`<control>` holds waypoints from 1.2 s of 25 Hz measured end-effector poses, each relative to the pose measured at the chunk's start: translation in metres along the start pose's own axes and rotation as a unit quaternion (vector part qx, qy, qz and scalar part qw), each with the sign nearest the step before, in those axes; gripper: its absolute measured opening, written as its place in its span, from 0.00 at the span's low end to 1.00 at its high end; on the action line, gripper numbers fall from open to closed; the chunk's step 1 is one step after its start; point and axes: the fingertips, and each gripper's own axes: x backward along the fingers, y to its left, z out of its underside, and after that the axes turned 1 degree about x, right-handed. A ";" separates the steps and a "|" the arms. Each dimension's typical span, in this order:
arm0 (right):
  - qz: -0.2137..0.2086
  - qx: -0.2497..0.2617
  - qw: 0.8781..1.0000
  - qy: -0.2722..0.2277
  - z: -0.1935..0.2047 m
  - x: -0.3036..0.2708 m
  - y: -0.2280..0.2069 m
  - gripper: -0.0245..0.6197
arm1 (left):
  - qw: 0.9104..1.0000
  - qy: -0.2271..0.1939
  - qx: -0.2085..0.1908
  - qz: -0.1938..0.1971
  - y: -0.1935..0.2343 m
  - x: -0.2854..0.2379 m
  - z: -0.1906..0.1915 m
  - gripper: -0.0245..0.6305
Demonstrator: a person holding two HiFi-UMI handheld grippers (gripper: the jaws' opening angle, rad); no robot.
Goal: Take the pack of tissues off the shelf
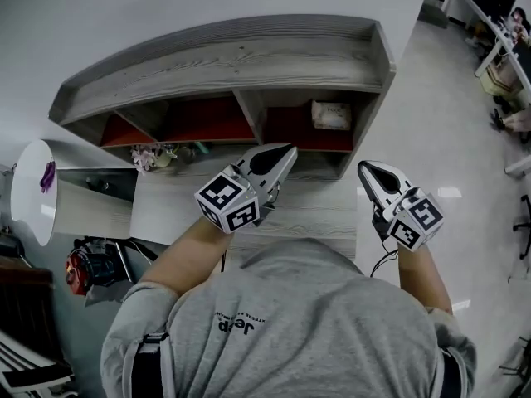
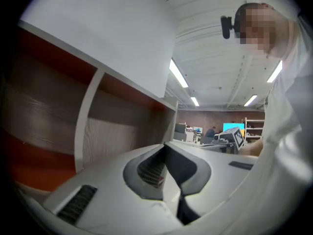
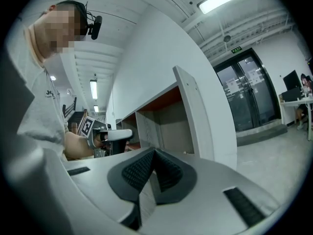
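Observation:
The pack of tissues (image 1: 331, 115) is a pale packet lying in the right-hand compartment of the grey wooden shelf (image 1: 224, 60), on its red floor. My left gripper (image 1: 287, 151) hovers just in front of and below that compartment, a little left of the pack, shut with nothing in it. My right gripper (image 1: 364, 168) is lower and to the right, outside the shelf's side wall, also shut and empty. In the left gripper view the jaws (image 2: 164, 145) meet before the shelf's divider (image 2: 87, 119). The right gripper view shows its closed jaws (image 3: 155, 151) beside the shelf's end wall (image 3: 195, 114). The tissues show in neither gripper view.
A small bunch of flowers (image 1: 152, 156) stands on the lower ledge (image 1: 315, 214) at the left. A round white table (image 1: 31, 191) and a red object (image 1: 79, 270) sit at far left. Shiny floor (image 1: 448, 123) and office desks (image 1: 498, 23) lie to the right.

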 end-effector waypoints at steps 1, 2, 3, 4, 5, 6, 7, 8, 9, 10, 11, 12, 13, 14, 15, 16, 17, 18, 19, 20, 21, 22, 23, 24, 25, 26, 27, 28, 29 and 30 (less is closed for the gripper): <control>0.003 0.001 1.000 0.001 0.002 0.000 -0.002 0.07 | 1.000 0.011 -0.014 0.004 0.000 -0.010 0.006 0.07; 0.007 0.001 1.000 0.003 0.004 0.001 -0.003 0.07 | 0.999 0.023 -0.028 0.010 -0.001 -0.021 0.012 0.07; 0.012 0.000 1.000 0.005 0.006 0.003 -0.004 0.07 | 0.998 0.035 -0.041 0.018 -0.003 -0.031 0.018 0.07; 0.017 -0.001 1.000 0.008 0.008 0.004 -0.005 0.07 | 0.997 0.046 -0.054 0.026 -0.004 -0.041 0.023 0.07; 0.023 -0.002 1.000 0.011 0.010 0.004 -0.005 0.07 | 0.996 0.058 -0.067 0.034 -0.004 -0.050 0.028 0.07; 0.026 -0.003 1.000 0.014 0.011 0.002 -0.006 0.07 | 0.994 0.068 -0.081 0.038 -0.002 -0.059 0.032 0.07; 0.029 -0.003 0.999 0.015 0.012 -0.001 -0.007 0.07 | 0.991 0.079 -0.097 0.040 0.001 -0.068 0.035 0.08; 0.032 -0.003 0.999 0.016 0.013 -0.002 -0.008 0.07 | 0.988 0.089 -0.116 0.040 0.003 -0.077 0.038 0.08; 0.035 -0.003 0.999 0.016 0.014 -0.003 -0.009 0.07 | 0.985 0.100 -0.135 0.040 0.005 -0.085 0.041 0.09; 0.038 -0.003 0.999 0.017 0.015 -0.002 -0.011 0.07 | 0.981 0.110 -0.153 0.042 0.005 -0.094 0.044 0.11; 0.042 -0.003 0.999 0.018 0.016 -0.001 -0.012 0.07 | 0.977 0.121 -0.168 0.045 0.005 -0.102 0.048 0.13; 0.046 -0.004 0.999 0.019 0.017 0.000 -0.015 0.07 | 0.973 0.133 -0.183 0.048 0.005 -0.109 0.052 0.18; 0.050 -0.004 0.999 0.020 0.017 0.001 -0.017 0.07 | 0.968 0.145 -0.198 0.049 0.006 -0.116 0.055 0.24; 0.052 -0.004 0.998 0.020 0.017 0.002 -0.019 0.07 | 0.962 0.158 -0.216 0.049 0.008 -0.123 0.059 0.29; 0.053 -0.005 0.998 0.019 0.017 0.003 -0.021 0.07 | 0.955 0.170 -0.237 0.045 0.011 -0.129 0.062 0.31; 0.054 -0.005 0.998 0.019 0.017 0.004 -0.022 0.07 | 0.947 0.182 -0.261 0.041 0.014 -0.135 0.065 0.33; 0.055 -0.006 0.998 0.018 0.018 0.005 -0.024 0.07 | 0.938 0.192 -0.285 0.036 0.017 -0.140 0.068 0.33; 0.056 -0.008 0.998 0.017 0.018 0.006 -0.025 0.07 | 0.928 0.203 -0.311 0.031 0.020 -0.146 0.071 0.33; 0.056 -0.009 0.998 0.017 0.019 0.007 -0.027 0.07 | 0.917 0.215 -0.335 0.029 0.023 -0.151 0.075 0.33; 0.056 -0.011 0.998 0.016 0.020 0.008 -0.028 0.07 | 0.905 0.229 -0.357 0.028 0.025 -0.156 0.079 0.34; 0.057 -0.013 0.998 0.016 0.021 0.009 -0.030 0.07 | 0.893 0.245 -0.375 0.030 0.027 -0.161 0.085 0.34; 0.058 -0.015 0.998 0.016 0.022 0.010 -0.031 0.07 | 0.881 0.263 -0.391 0.033 0.029 -0.165 0.091 0.34; 0.059 -0.017 0.998 0.016 0.024 0.012 -0.032 0.07 | 0.869 0.280 -0.406 0.037 0.031 -0.168 0.098 0.34; 0.060 -0.019 0.998 0.016 0.025 0.014 -0.034 0.07 | 0.857 0.295 -0.420 0.040 0.033 -0.171 0.104 0.36; 0.062 -0.021 0.998 0.016 0.026 0.016 -0.035 0.07 | 0.846 0.308 -0.433 0.041 0.035 -0.174 0.109 0.36; 0.064 -0.023 0.998 0.015 0.027 0.019 -0.037 0.07 | 0.836 0.320 -0.444 0.042 0.037 -0.176 0.114 0.36; 0.065 -0.025 0.997 0.015 0.028 0.021 -0.039 0.07 | 0.828 0.332 -0.451 0.043 0.040 -0.178 0.119 0.36; 0.066 -0.026 0.997 0.015 0.028 0.023 -0.040 0.07 | 0.820 0.343 -0.456 0.042 0.042 -0.180 0.124 0.36; 0.068 -0.027 0.997 0.015 0.029 0.025 -0.041 0.07 | 0.813 0.353 -0.461 0.041 0.046 -0.181 0.129 0.36; 0.069 -0.028 0.997 0.014 0.029 0.027 -0.043 0.07 | 0.808 0.360 -0.465 0.037 0.049 -0.183 0.132 0.36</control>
